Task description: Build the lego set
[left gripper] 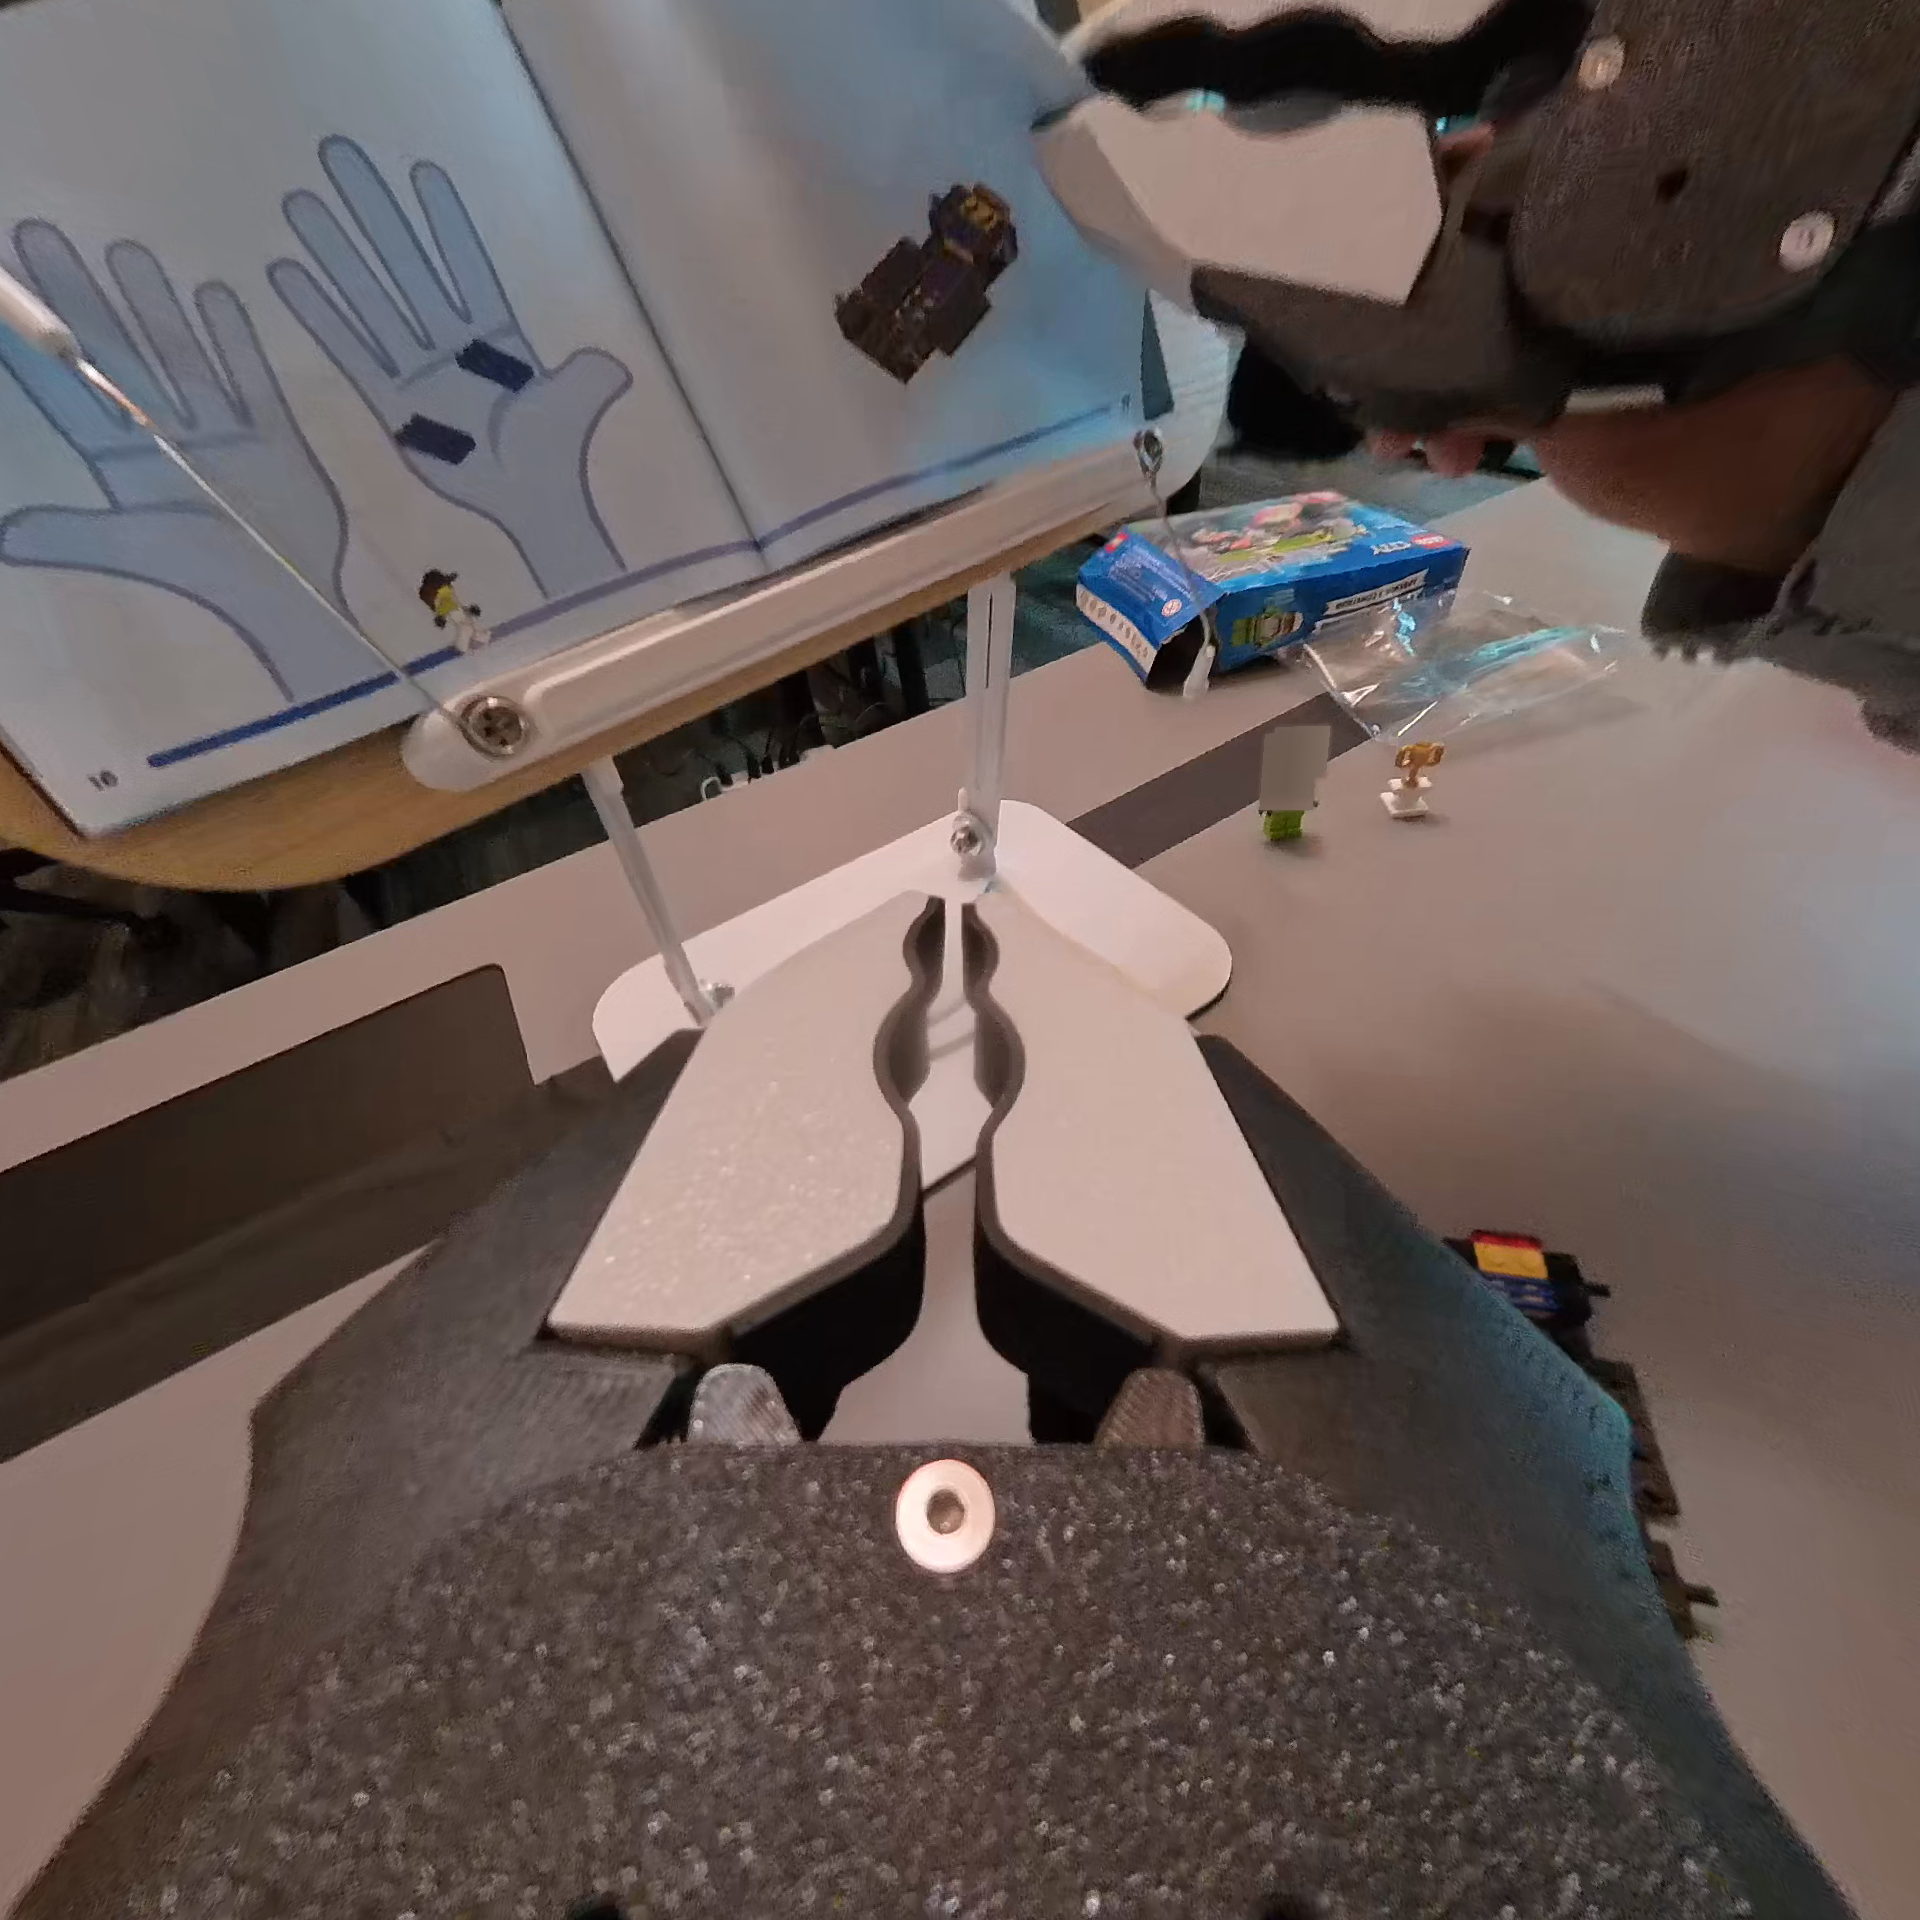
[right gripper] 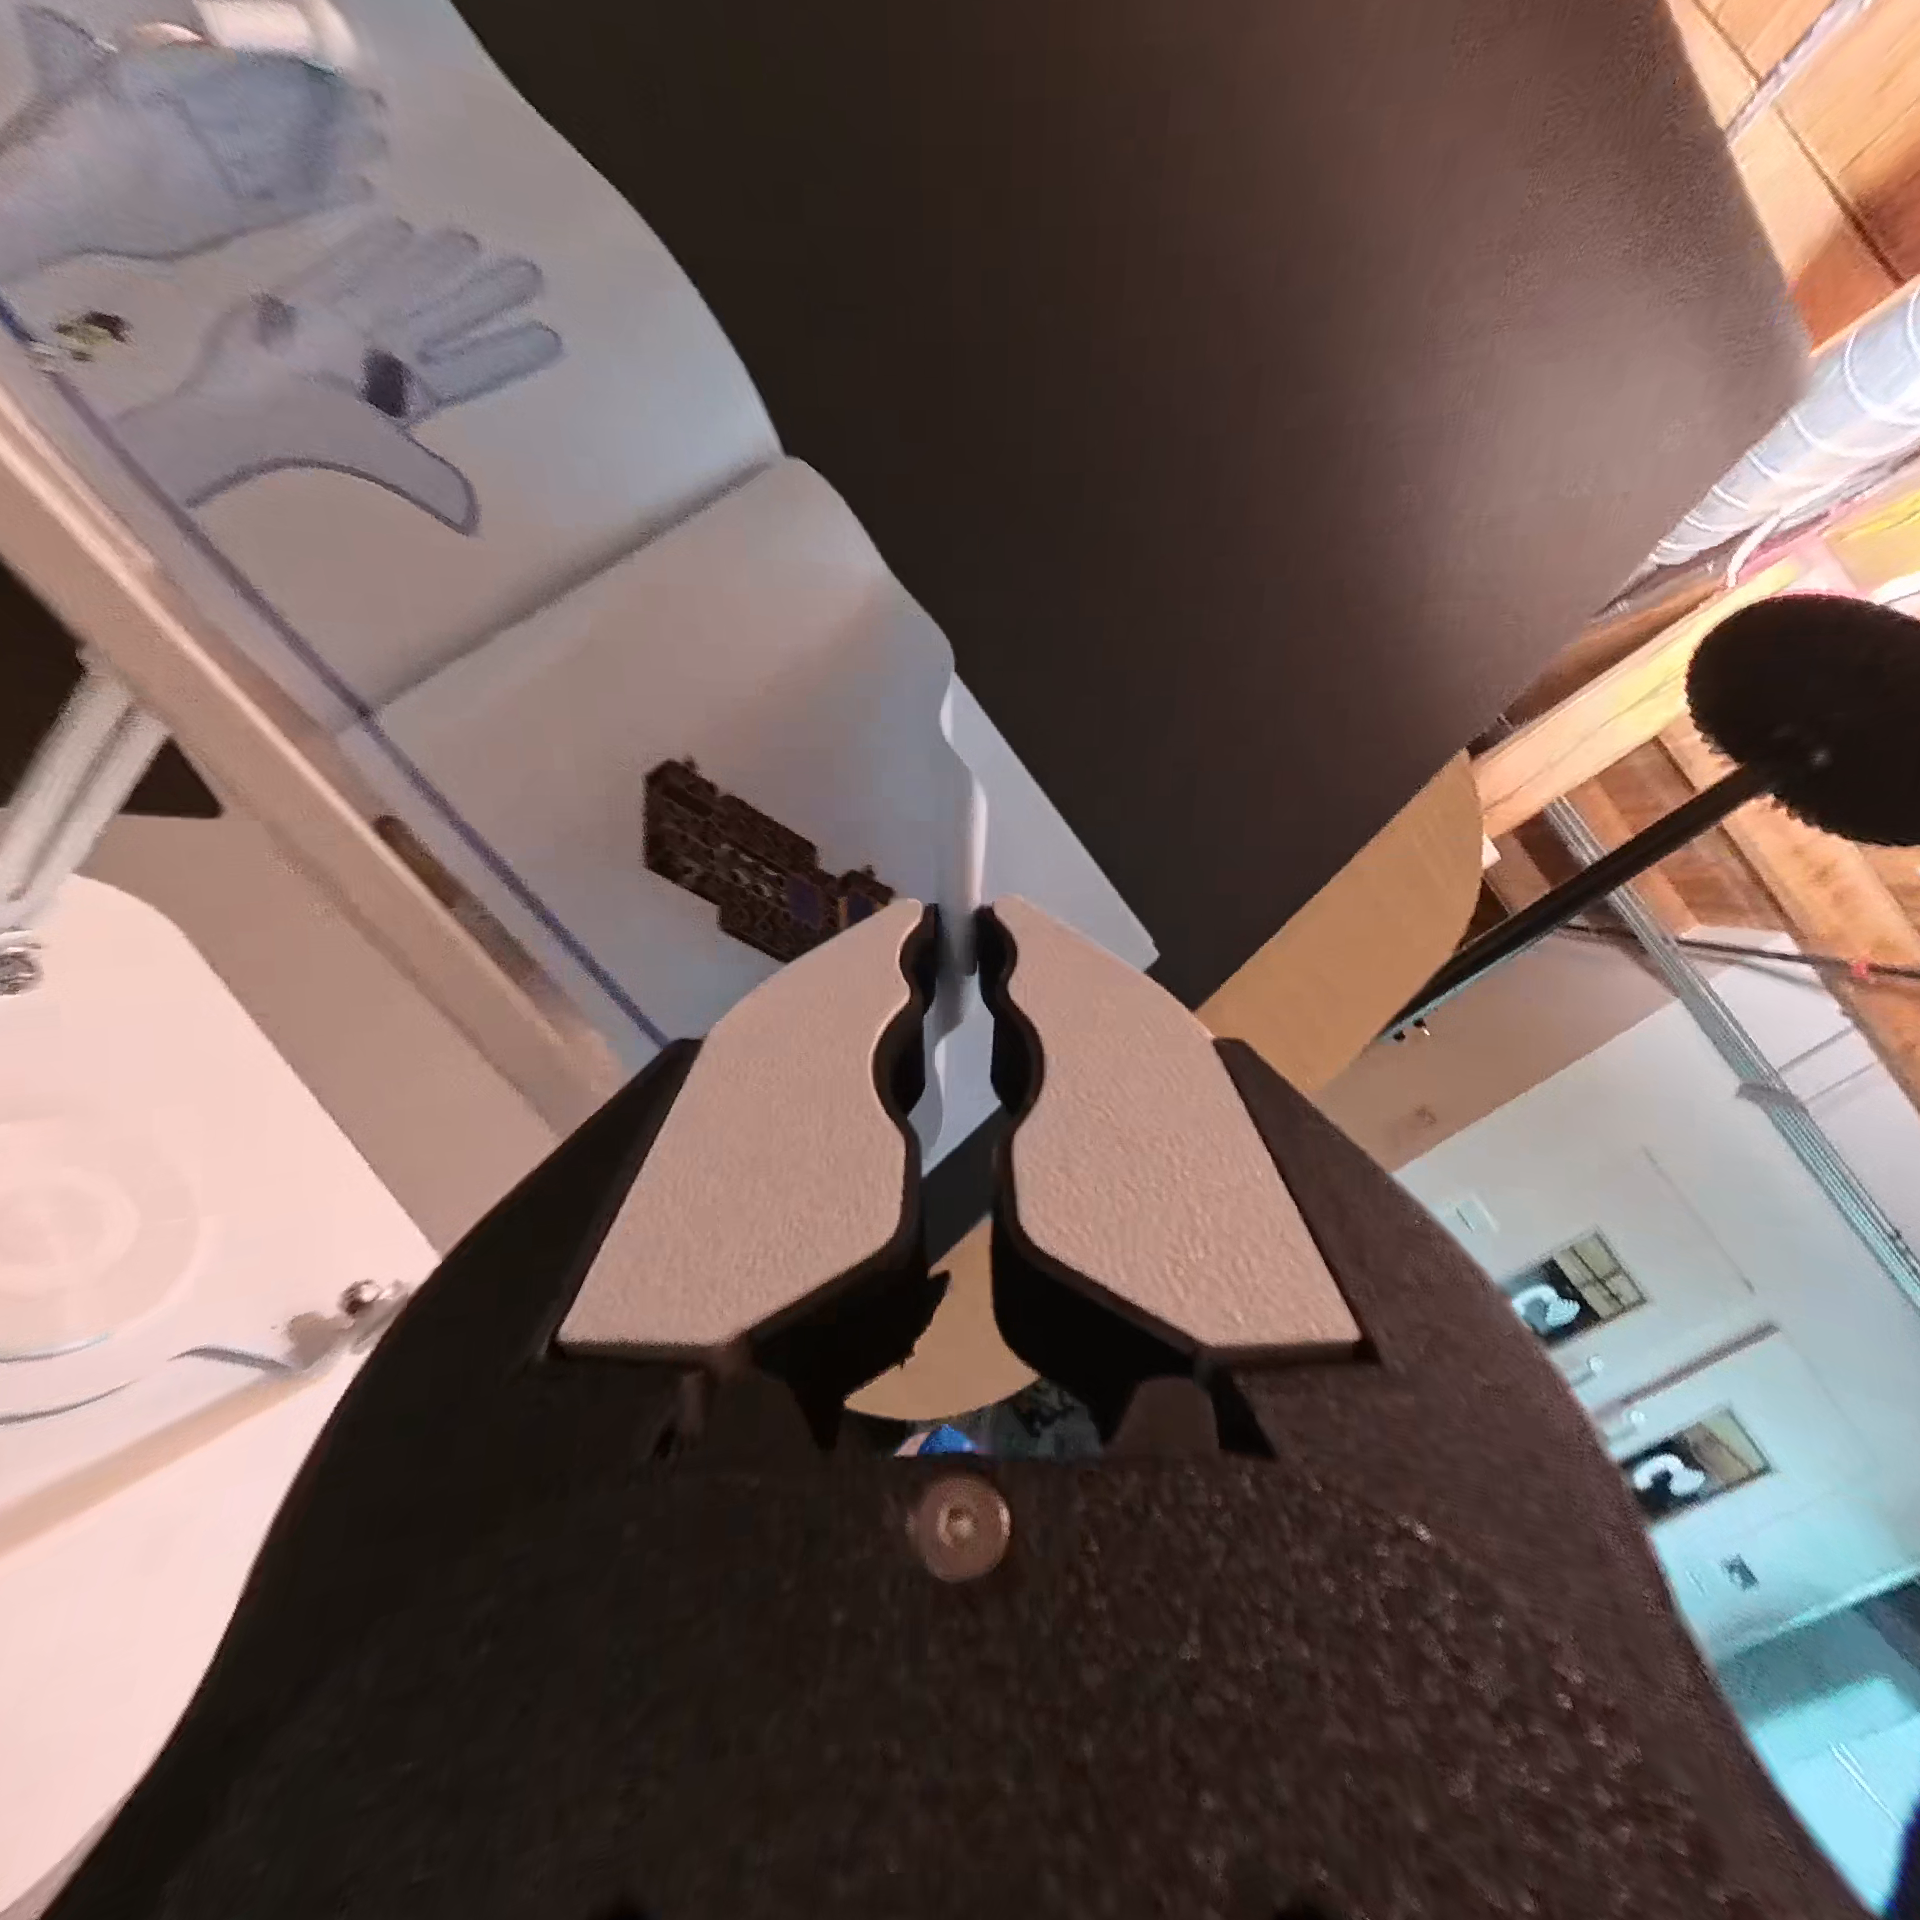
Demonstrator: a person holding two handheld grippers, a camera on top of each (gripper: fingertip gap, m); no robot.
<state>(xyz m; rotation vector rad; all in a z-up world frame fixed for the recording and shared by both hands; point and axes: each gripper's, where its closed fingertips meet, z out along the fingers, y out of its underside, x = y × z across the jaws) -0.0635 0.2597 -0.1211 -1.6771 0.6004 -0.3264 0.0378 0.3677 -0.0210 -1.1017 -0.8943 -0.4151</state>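
My left fingers (left gripper: 951,914) nearly pressed together, only a thin slit between the tips, nothing in it; they hover over the white foot plate (left gripper: 1132,935) of the book stand (left gripper: 727,644). Instruction booklet (left gripper: 499,343) sits open on the stand, upper left, page shows hand outlines and a dark model picture. To the right on the bench (left gripper: 1558,1039): blue lego box (left gripper: 1299,592) lying on its side with the end flap open, clear plastic bag (left gripper: 1475,665) just beside it, a small minifigure (left gripper: 1286,790) with green legs standing, a tiny gold trophy piece (left gripper: 1415,774) near it. Partly built dark model (left gripper: 1538,1273) with red and yellow on top peeks out at my left gripper's right edge, mostly hidden. My right gripper (left gripper: 1299,187) shows top right, up at the booklet's right edge.

Right wrist view, blurry: my right fingers (right gripper: 961,920) closed down on the edge of a booklet page (right gripper: 961,831), the sheet running between the tips. Booklet (right gripper: 520,582) fills the left, stand's tan board (right gripper: 1351,935) behind the page.
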